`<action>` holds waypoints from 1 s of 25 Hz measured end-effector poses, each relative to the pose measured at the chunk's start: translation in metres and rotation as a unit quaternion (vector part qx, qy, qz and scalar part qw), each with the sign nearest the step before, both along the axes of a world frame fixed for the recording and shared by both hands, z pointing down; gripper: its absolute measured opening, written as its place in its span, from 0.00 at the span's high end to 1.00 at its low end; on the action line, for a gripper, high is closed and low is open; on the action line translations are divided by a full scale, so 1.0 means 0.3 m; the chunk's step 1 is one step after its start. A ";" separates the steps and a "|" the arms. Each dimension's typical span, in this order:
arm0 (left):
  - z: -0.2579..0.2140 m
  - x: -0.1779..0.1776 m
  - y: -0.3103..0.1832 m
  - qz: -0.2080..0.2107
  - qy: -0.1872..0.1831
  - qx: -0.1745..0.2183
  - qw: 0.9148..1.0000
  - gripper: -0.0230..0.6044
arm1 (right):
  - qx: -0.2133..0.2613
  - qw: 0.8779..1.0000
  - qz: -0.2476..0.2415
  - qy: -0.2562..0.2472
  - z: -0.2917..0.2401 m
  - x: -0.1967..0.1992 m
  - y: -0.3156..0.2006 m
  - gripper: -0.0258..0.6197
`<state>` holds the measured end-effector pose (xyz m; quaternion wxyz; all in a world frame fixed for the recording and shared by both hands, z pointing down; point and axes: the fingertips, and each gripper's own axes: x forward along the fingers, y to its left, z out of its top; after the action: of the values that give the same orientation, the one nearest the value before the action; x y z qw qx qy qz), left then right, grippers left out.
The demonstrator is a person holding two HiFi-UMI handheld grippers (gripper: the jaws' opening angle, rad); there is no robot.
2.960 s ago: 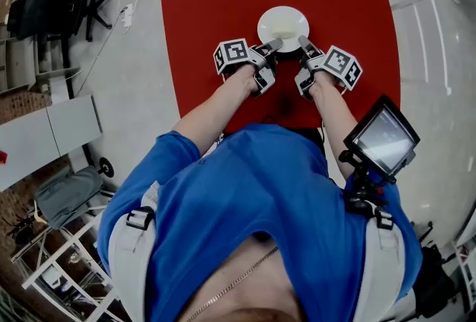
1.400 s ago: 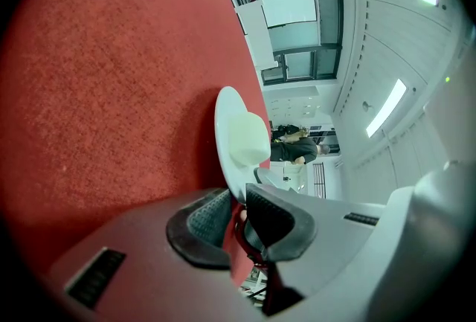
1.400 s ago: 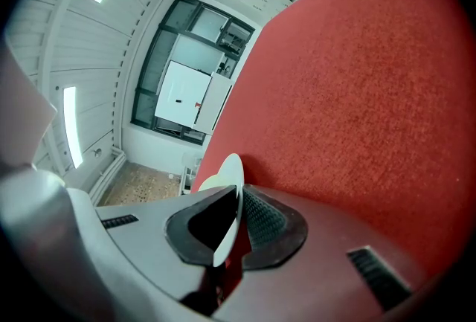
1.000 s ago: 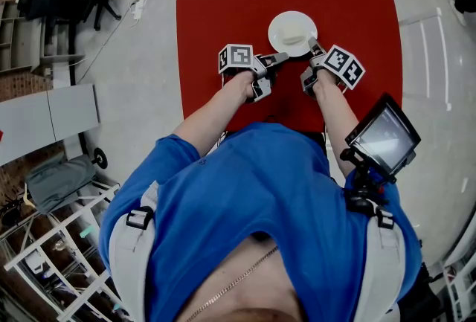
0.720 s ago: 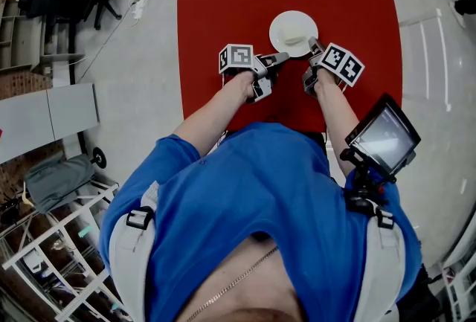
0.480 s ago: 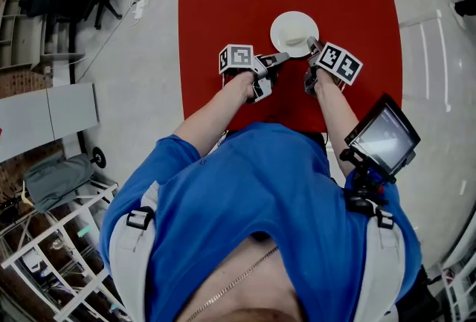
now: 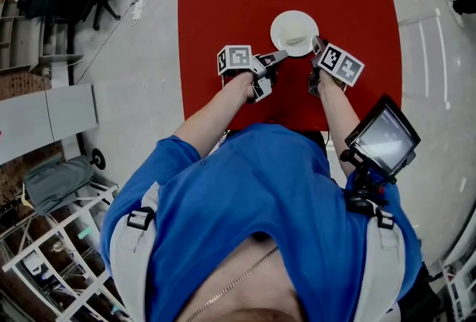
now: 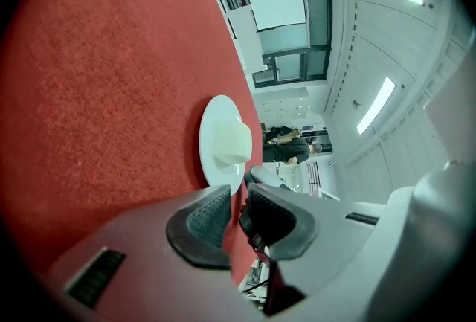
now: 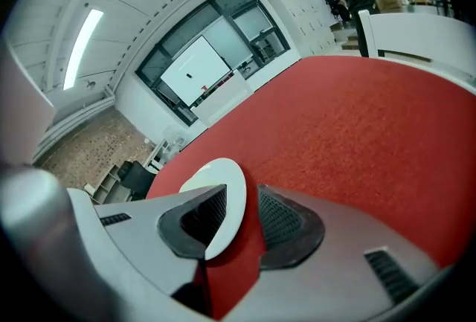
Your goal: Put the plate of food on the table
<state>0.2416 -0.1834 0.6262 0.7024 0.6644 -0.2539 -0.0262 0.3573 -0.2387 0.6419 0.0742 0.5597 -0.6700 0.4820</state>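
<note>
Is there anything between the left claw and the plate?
Nothing, only a sliver of bare red table between the left claw and the plate. The left gripper view shows it.

I see the plate [image 7: 295, 33] resting flat and right side up on the red table [image 7: 223, 8], in the far half of the top and a little to my right of centre. It is round, white and shallow, with a broad plain rim. A single pale, cream-coloured lump of food [image 7: 298, 38] lies in its well, roughly in the middle. The table top is a rounded square with a rough, carpet-like red surface.
</note>
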 end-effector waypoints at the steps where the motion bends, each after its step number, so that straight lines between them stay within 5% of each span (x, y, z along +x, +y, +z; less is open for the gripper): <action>1: -0.002 -0.004 -0.009 -0.005 -0.003 0.006 1.000 0.86 | 0.003 1.000 0.002 0.003 -0.004 0.006 -0.002 0.80; 12: -0.083 -0.030 -0.135 -0.035 -0.029 0.089 0.995 0.87 | 0.046 0.999 0.012 0.020 -0.090 0.039 -0.033 0.80; 18: -0.165 -0.163 0.059 -0.024 -0.042 0.134 0.990 0.94 | 0.080 0.996 0.025 0.026 -0.202 -0.074 0.211 0.80; 25: -0.231 -0.225 0.104 -0.011 -0.048 0.174 0.984 0.95 | 0.114 0.993 0.035 0.011 -0.301 -0.135 0.304 0.80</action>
<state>0.1742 -0.1522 0.5568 0.5629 0.7740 -0.2864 -0.0453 0.3167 -0.1476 0.5515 0.0004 0.5933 -0.6993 0.3988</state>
